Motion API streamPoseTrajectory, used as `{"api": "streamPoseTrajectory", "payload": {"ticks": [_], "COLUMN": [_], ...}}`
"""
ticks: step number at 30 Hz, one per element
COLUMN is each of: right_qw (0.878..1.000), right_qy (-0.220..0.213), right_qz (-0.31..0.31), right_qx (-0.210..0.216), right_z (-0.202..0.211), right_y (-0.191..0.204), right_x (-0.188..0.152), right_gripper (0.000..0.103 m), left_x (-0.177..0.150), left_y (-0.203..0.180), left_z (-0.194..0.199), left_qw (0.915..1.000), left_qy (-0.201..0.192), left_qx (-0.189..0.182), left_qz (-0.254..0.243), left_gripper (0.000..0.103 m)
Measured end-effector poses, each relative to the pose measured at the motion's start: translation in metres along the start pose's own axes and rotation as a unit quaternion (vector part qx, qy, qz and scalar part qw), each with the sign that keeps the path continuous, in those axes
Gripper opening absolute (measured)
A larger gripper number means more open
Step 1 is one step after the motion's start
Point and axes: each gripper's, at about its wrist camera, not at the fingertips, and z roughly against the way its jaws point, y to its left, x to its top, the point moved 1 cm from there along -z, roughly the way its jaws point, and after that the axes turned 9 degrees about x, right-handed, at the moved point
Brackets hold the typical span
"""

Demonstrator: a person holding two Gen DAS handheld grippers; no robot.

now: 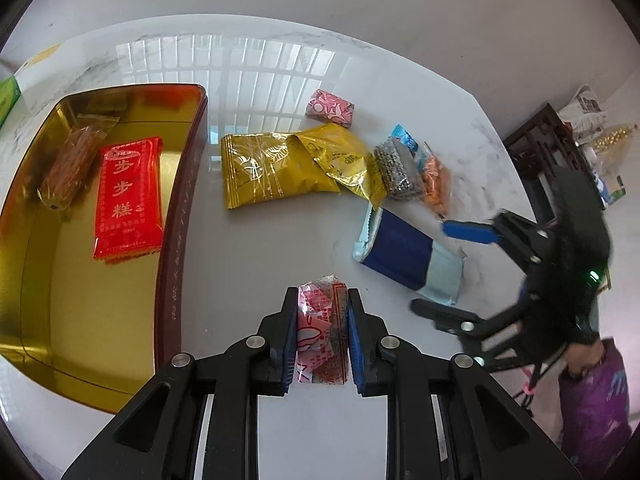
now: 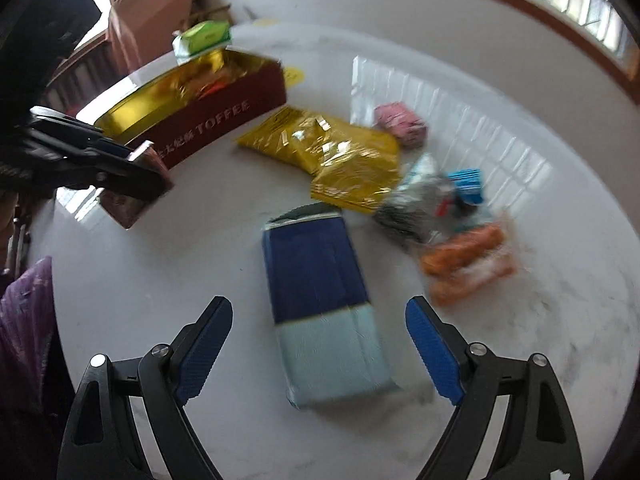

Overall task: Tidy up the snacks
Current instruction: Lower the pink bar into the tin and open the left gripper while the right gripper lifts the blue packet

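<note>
My left gripper (image 1: 323,294) is shut on a pink-and-red wrapped snack (image 1: 320,320), held above the white table just right of the gold tin (image 1: 180,208). A red packet (image 1: 128,196) and a clear pack of orange sticks (image 1: 70,164) lie in the tin. My right gripper (image 2: 320,304) is open, its fingers straddling a dark-blue and pale-blue packet (image 2: 320,280) without touching it. The right wrist view is blurred by motion. There my left gripper (image 2: 132,172) shows at the left beside the tin's dark red wall (image 2: 224,120).
Loose on the table lie two gold packets (image 1: 272,168), a pink sweet (image 1: 331,107), a grey sesame bar (image 1: 398,168), a small blue pack (image 1: 406,138) and an orange pack (image 1: 436,180). A green box (image 2: 204,36) stands behind the tin. Dark wooden furniture (image 1: 540,140) is past the table's right edge.
</note>
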Motion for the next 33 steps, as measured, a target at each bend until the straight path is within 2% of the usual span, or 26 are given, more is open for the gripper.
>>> {"api": "streamPoseTrajectory", "payload": {"ticks": [2, 4, 6, 10, 12, 14, 17, 19, 22, 26, 30, 32, 33], "right_qw": [1.000, 1.000, 1.000, 0.998, 0.996, 0.989, 0.960, 0.929, 0.884, 0.840, 0.801, 0.787, 0.786], "right_qy": [0.020, 0.023, 0.013, 0.009, -0.011, -0.052, -0.113, -0.146, -0.173, -0.180, -0.205, -0.213, -0.213], "right_qz": [0.003, 0.007, 0.002, -0.023, -0.052, -0.109, -0.226, -0.305, -0.388, -0.442, -0.488, -0.497, -0.492], "right_qx": [-0.011, -0.015, -0.022, -0.054, -0.076, -0.085, -0.121, -0.151, -0.196, -0.256, -0.281, -0.297, -0.306], "right_z": [-0.012, -0.015, -0.009, -0.001, 0.009, 0.029, 0.069, 0.097, 0.131, 0.151, 0.155, 0.152, 0.149], "right_y": [0.000, 0.001, 0.002, 0.009, 0.009, 0.000, -0.022, -0.044, -0.080, -0.122, -0.149, -0.152, -0.151], "right_x": [-0.001, -0.002, -0.002, -0.015, -0.032, -0.064, -0.128, -0.175, -0.222, -0.248, -0.247, -0.242, -0.239], "right_gripper": [0.084, 0.077, 0.051, 0.049, 0.049, 0.049, 0.048, 0.048, 0.048, 0.048, 0.048, 0.049, 0.049], "left_x": [-0.002, -0.001, -0.001, 0.000, 0.001, 0.002, 0.002, 0.003, 0.005, 0.009, 0.013, 0.015, 0.016], "left_y": [0.002, 0.003, 0.004, 0.007, 0.010, 0.012, 0.017, 0.022, 0.029, 0.048, 0.070, 0.083, 0.090], "left_z": [0.003, 0.004, 0.006, 0.009, 0.012, 0.017, 0.024, 0.028, 0.031, 0.037, 0.043, 0.044, 0.044], "left_qw": [1.0000, 1.0000, 1.0000, 1.0000, 0.9999, 0.9998, 0.9996, 0.9995, 0.9992, 0.9980, 0.9955, 0.9940, 0.9930], "left_qy": [0.002, 0.001, 0.000, -0.005, -0.007, -0.015, -0.024, -0.027, -0.034, -0.044, -0.065, -0.071, -0.075], "left_qx": [-0.005, -0.005, -0.004, -0.003, -0.006, -0.002, 0.001, 0.003, 0.013, 0.025, 0.051, 0.066, 0.075], "left_qz": [0.000, 0.000, 0.002, 0.007, 0.011, 0.011, 0.012, 0.015, 0.017, 0.037, 0.048, 0.051, 0.052], "left_gripper": [0.023, 0.023, 0.023, 0.023, 0.023, 0.023, 0.023, 0.023, 0.023, 0.023, 0.023, 0.023, 0.023]}}
